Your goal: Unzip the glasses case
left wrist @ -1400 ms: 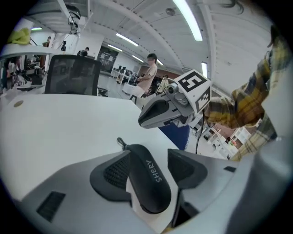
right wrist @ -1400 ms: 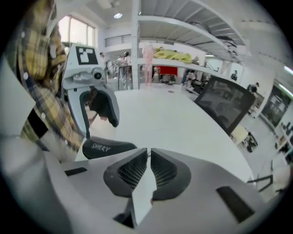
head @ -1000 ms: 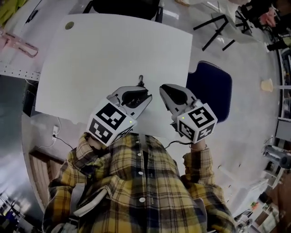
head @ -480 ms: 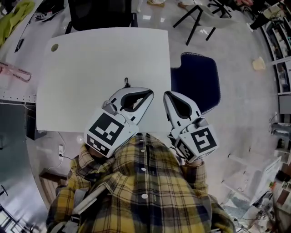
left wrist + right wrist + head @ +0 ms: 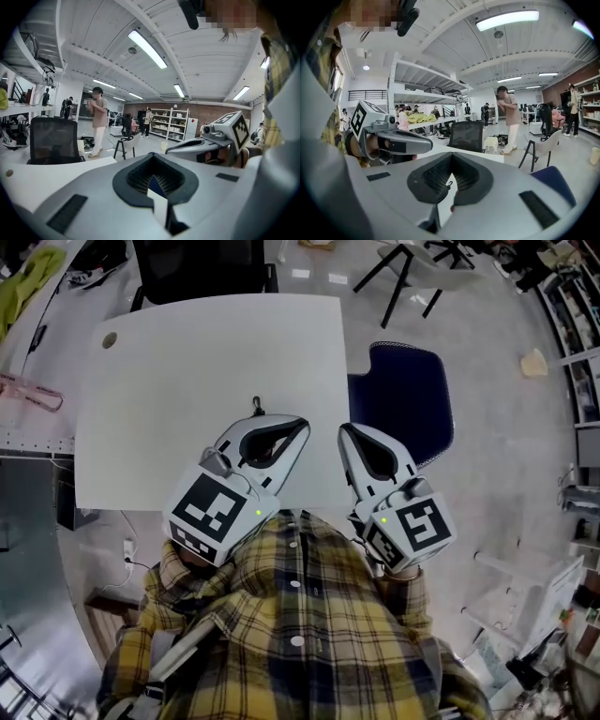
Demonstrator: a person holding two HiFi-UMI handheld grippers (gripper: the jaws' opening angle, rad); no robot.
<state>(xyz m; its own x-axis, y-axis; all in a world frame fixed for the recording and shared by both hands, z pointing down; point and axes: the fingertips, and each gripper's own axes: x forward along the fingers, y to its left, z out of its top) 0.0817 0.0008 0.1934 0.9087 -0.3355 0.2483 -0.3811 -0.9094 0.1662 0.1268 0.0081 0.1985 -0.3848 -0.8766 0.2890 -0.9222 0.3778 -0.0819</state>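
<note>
Since a second ago, both grippers are looking bigger and are sitting closer to the plaid shirt [image 5: 300,615], and the table [image 5: 187,352] is lying straighter under them. Since half a second ago they are hardly moving at all. The left gripper [image 5: 298,425] is pressing its fingers together with nothing in them, and the right gripper [image 5: 345,430] is doing the same. The two sets of fingers are pointing away from the shirt, side by side and a little apart. The glasses case is not showing in any view, so I cannot tell where it is lying. A small dark thing with a ring [image 5: 256,408] is peeking out along the left gripper's edge, a little to the left of its fingers, just as it was a second ago; I cannot tell if they are touching. The left gripper's own body is hiding the table right under it. A blue chair seat [image 5: 403,399] is standing off the table's edge, to the right of the right fingers. A black chair [image 5: 202,263] is standing well past both sets of fingers, on the table's far side. Far off in the room a person [image 5: 508,112] is standing.
</note>
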